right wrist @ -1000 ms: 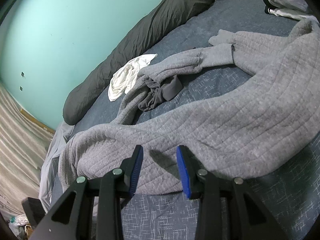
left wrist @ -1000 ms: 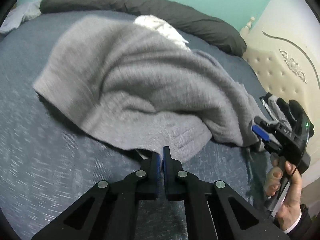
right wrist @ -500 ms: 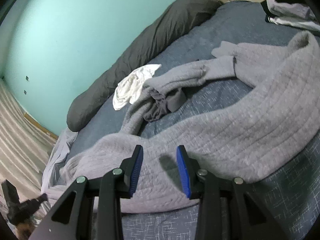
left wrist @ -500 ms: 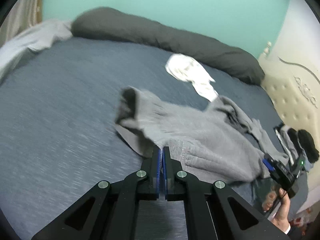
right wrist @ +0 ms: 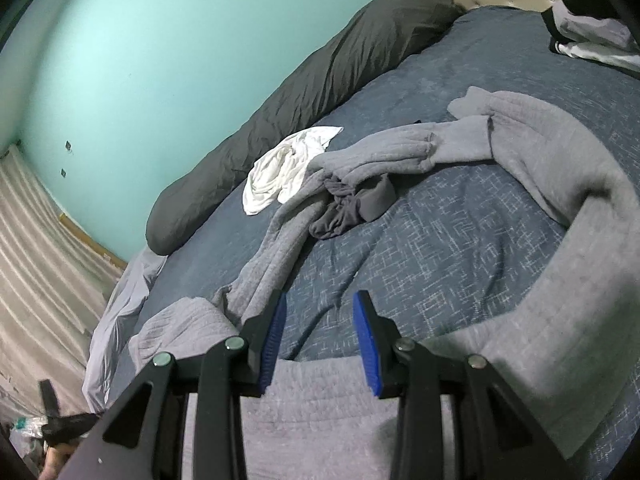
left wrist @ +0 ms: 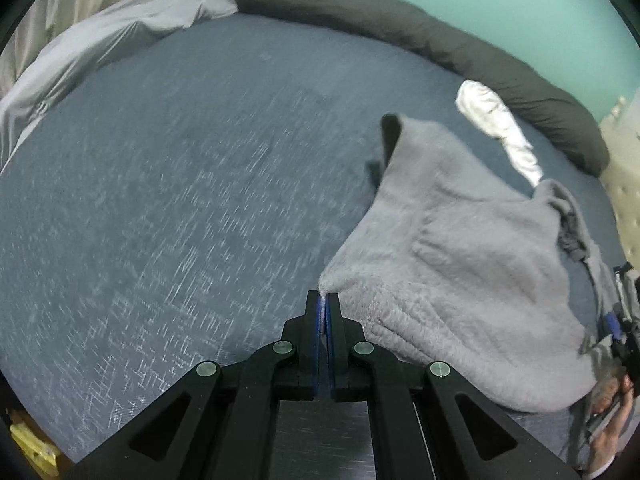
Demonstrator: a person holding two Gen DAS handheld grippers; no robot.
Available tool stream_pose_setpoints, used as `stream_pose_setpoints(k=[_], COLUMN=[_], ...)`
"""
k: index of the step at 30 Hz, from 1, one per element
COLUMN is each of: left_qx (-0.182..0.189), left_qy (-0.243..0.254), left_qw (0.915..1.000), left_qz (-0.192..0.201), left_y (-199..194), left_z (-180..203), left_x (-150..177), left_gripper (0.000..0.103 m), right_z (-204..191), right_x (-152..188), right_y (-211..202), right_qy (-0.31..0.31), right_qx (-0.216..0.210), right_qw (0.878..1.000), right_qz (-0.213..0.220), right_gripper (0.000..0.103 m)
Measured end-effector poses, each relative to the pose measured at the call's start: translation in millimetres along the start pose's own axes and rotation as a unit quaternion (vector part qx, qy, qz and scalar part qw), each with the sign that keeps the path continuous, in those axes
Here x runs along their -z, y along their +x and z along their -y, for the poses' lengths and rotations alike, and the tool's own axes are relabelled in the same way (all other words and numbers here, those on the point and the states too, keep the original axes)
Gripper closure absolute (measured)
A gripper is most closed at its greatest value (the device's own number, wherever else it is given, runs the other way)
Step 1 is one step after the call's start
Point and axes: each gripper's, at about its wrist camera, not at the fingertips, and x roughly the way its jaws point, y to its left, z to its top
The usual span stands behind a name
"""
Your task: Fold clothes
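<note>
One grey quilted sweater [right wrist: 560, 208] lies on the blue bed [left wrist: 180, 200], its long axis running from the near edge toward the dark bolster [right wrist: 300, 92] along the far edge, one sleeve [right wrist: 400, 148] stretched sideways. The left tongs [left wrist: 322, 304] are clenched on a corner of the sweater's hem; the right tongs [right wrist: 318, 328] are released, blue pads apart above the fabric. One white garment [right wrist: 284, 168] and one dark crumpled garment [right wrist: 352, 208] lie near the bolster. Only the right view shows the sleeve and a clothes pile [right wrist: 592, 28] at the headboard corner; only the left shows a pale sheet [left wrist: 100, 48].
</note>
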Motion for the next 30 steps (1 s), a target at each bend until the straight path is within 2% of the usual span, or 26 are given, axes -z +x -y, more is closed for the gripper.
stream_pose_setpoints(k=[5,8,10,11,12,15,17,20,27,29,30], left_qx=[0.0,-0.014,-0.032,-0.051,-0.086,-0.105,-0.092,-0.062,-0.001,0.015,0.025], left_qy=[-0.015,-0.031,-0.042,-0.046,-0.05,-0.072,-0.057,-0.066,-0.038,-0.043,-0.046], left_qw=[0.9996,0.9991,0.9985,0.9975,0.995,0.9918,0.9941,0.9959,0.9992,0.9989,0.9985], left_qz=[0.025,0.026,0.017,0.014,0.014,-0.011,-0.013,-0.007,-0.008,-0.011,-0.015], left_y=[-17.5,-22.9,-19.4,-17.4,-16.6,-13.1,-17.5,-21.1,-12.0,-8.1,-5.8], left_z=[-16.4,-35.8,-51.8,-61.2,-72.7,-99.6,-99.7,-94.8,-51.2,-45.2,-42.6], left_x=[-2.7,-3.2,-1.8,-0.4,1.9,12.0,19.1,25.6,19.1,16.8,16.7], left_gripper=[0.101,0.101,0.102,0.103,0.103,0.103,0.103,0.103,0.102,0.096,0.087], right_z=[-5.7,-8.9,-10.3,-10.9,-11.1,-10.3,-8.6,-6.3,-6.5,-5.6,-5.2], right_x=[3.2,5.3,6.7,7.1,7.1,6.0,5.2,5.1,7.0,7.3,7.4], right_y=[2.1,3.2,3.0,2.6,2.2,0.9,1.6,4.8,4.2,5.0,5.4], right_qy=[-0.011,-0.016,-0.018,-0.019,-0.019,-0.017,-0.014,-0.008,-0.01,-0.009,-0.009], right_qx=[-0.003,-0.004,-0.005,-0.006,-0.006,-0.006,-0.006,-0.004,0.0,0.0,0.001], right_qw=[1.0,1.0,1.0,1.0,1.0,1.0,1.0,1.0,1.0,1.0,1.0], right_qz=[-0.003,-0.006,-0.007,-0.007,-0.007,-0.005,-0.005,-0.01,-0.011,-0.012,-0.013], right_gripper=[0.068,0.068,0.068,0.068,0.068,0.068,0.068,0.068,0.068,0.068,0.068])
